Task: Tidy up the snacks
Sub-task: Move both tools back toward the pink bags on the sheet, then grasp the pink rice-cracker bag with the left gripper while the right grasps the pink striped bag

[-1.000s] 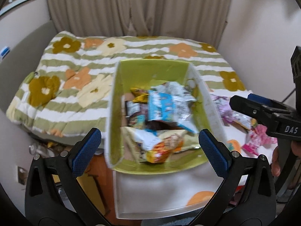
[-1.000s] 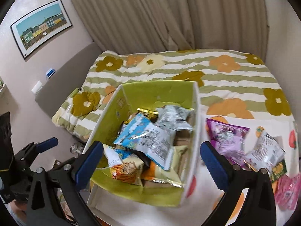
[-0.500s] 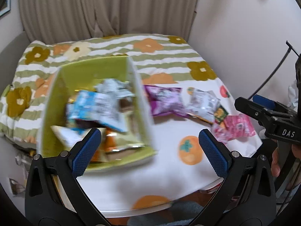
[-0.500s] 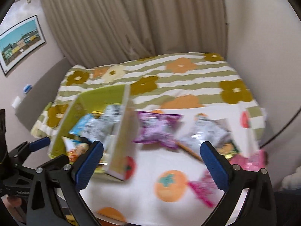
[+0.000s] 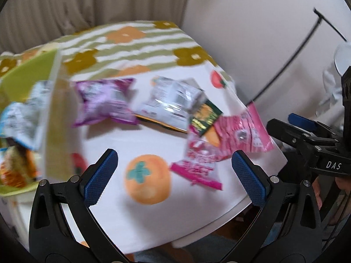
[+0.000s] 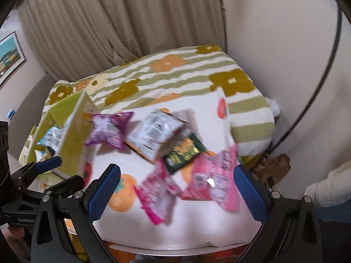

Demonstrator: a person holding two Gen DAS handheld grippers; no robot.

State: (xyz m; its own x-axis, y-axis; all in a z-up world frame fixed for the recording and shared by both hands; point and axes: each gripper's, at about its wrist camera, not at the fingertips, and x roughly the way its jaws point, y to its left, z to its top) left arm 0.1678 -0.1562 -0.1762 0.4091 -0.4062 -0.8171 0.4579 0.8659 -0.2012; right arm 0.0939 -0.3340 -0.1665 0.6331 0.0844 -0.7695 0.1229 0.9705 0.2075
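Observation:
Several loose snack packets lie on the white fruit-print tabletop (image 5: 140, 144): a purple bag (image 5: 103, 100) (image 6: 109, 129), a silver bag (image 5: 171, 103) (image 6: 155, 133), a dark green packet (image 5: 205, 115) (image 6: 183, 152) and two pink packets (image 5: 241, 131) (image 5: 197, 164) (image 6: 217, 182) (image 6: 158, 195). A green box (image 5: 50, 118) (image 6: 72, 138) at the left holds more snacks. My left gripper (image 5: 174, 175) is open and empty above the table's front. My right gripper (image 6: 176, 186) is open and empty over the pink packets.
A bed with a striped floral cover (image 6: 175, 74) lies behind the table, curtains (image 6: 109, 22) beyond it. A wall and a black cable (image 6: 307, 109) are at the right. The table's front edge (image 6: 186, 249) is close below the grippers. A brown paper bag (image 6: 274, 166) sits on the floor.
Both views have swung right, from the green box to the loose packets. The box has slid to the left edge. Both grippers stay open and empty.

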